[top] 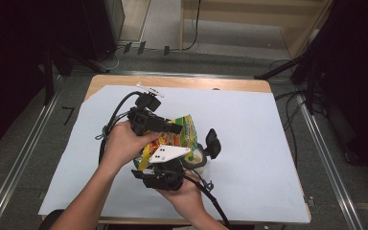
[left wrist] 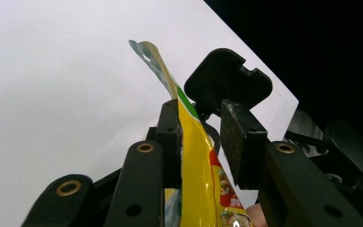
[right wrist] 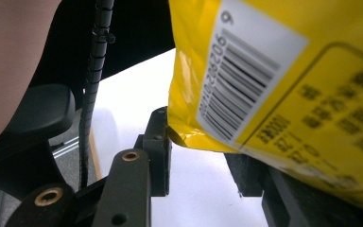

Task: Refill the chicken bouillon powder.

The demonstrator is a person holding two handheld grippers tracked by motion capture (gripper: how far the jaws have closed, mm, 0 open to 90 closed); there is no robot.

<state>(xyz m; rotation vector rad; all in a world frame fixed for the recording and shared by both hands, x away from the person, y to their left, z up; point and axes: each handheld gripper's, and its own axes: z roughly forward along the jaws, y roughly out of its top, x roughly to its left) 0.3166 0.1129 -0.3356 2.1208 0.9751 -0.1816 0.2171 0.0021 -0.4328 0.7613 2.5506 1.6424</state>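
Note:
A yellow and green snack bag (top: 186, 130) is held up over the white sheet (top: 249, 143) between my two grippers. In the left gripper view the bag's thin sealed edge (left wrist: 194, 156) stands between my left gripper's (left wrist: 203, 137) jaws. It leans on the left pad (left wrist: 170, 137), and a gap shows before the right pad (left wrist: 238, 139). My right gripper (right wrist: 201, 161) comes from below. The bag's barcode side (right wrist: 274, 71) presses into its left finger (right wrist: 158, 146) and covers the other. In the high view my left gripper (top: 175, 128) and right gripper (top: 199, 146) meet at the bag.
A round beige cup-like thing (top: 199, 158) sits under the bag. The white sheet covers most of the wooden table (top: 182, 82), with bare sheet to the right and at the back. Cables trail from both grippers. Metal rails (top: 24, 153) run along the floor on both sides.

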